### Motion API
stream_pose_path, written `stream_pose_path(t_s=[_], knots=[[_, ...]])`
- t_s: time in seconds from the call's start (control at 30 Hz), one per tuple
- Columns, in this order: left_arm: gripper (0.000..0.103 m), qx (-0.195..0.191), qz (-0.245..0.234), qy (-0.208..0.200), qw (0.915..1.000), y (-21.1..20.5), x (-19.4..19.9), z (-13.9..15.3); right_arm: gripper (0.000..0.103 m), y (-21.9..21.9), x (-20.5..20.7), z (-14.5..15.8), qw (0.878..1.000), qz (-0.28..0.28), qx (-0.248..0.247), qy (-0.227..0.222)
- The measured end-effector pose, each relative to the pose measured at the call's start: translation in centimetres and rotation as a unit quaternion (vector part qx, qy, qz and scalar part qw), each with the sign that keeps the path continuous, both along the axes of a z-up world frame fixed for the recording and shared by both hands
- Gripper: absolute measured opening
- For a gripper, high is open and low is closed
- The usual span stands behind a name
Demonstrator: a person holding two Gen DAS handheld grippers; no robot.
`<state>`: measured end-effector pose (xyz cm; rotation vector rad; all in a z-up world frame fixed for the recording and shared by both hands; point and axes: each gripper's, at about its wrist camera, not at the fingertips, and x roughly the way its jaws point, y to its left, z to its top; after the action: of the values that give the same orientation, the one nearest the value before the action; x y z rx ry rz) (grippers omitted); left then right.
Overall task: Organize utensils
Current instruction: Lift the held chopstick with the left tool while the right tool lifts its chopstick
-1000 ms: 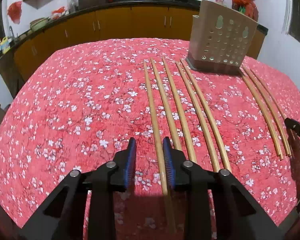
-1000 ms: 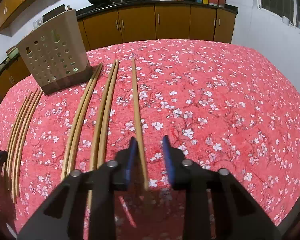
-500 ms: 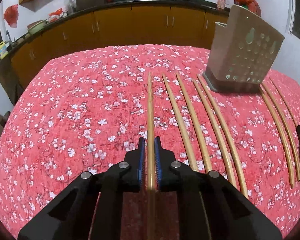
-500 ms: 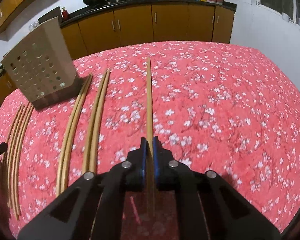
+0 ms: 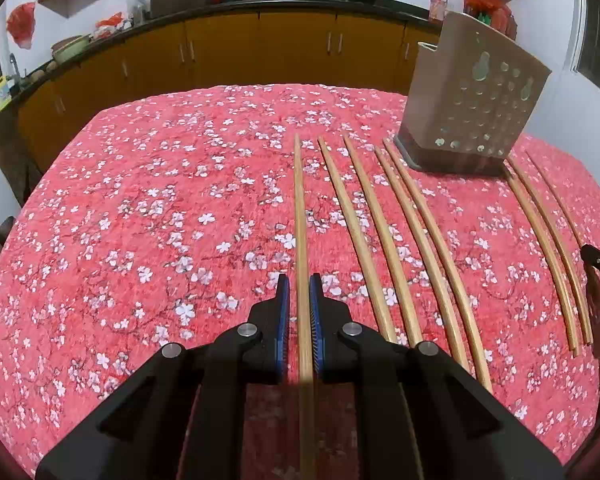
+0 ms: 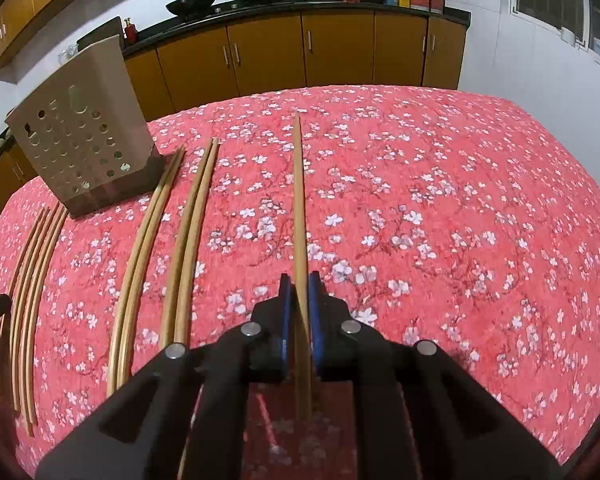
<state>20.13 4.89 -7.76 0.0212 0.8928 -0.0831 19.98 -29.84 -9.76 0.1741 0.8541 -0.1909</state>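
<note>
Since a second ago, both hand-held grippers have clamped chopsticks: the left hand-held gripper (image 5: 299,312) grasps the leftmost chopstick (image 5: 299,216), the right hand-held gripper (image 6: 299,312) the rightmost chopstick (image 6: 298,200). Beyond them, loose chopsticks (image 5: 396,232) lie on the floral table (image 5: 160,200), reaching toward the perforated utensil holder (image 5: 476,104).

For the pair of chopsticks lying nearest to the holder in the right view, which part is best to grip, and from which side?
Grip the pair of chopsticks probably at its near end, coming from above with jaws across its width. It lies flat on the tablecloth, and its far tips sit close to the holder, leaving little room there.
</note>
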Motion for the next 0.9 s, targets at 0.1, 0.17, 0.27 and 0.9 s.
stream_pose_path(t_s=[0.1,0.17,0.27,0.9], knots=[[0.011,0.003,0.004,0.000,1.0000,0.1,-0.5,0.1,0.011,0.0,-0.1,0.0,1.000,0.000,0.001,0.000],[0.011,0.007,0.006,0.000,1.0000,0.1,-0.9,0.1,0.011,0.0,-0.2,0.0,1.000,0.000,0.002,0.000],[0.011,0.011,0.005,0.000,0.9999,0.2,-1.8,0.2,0.011,0.2,-0.6,0.1,1.000,-0.001,0.001,0.000],[0.008,-0.003,-0.001,-0.056,0.9984,0.6,-2.1,5.2,0.008,-0.2,-2.8,6.3,0.998,0.014,-0.002,-0.068]])
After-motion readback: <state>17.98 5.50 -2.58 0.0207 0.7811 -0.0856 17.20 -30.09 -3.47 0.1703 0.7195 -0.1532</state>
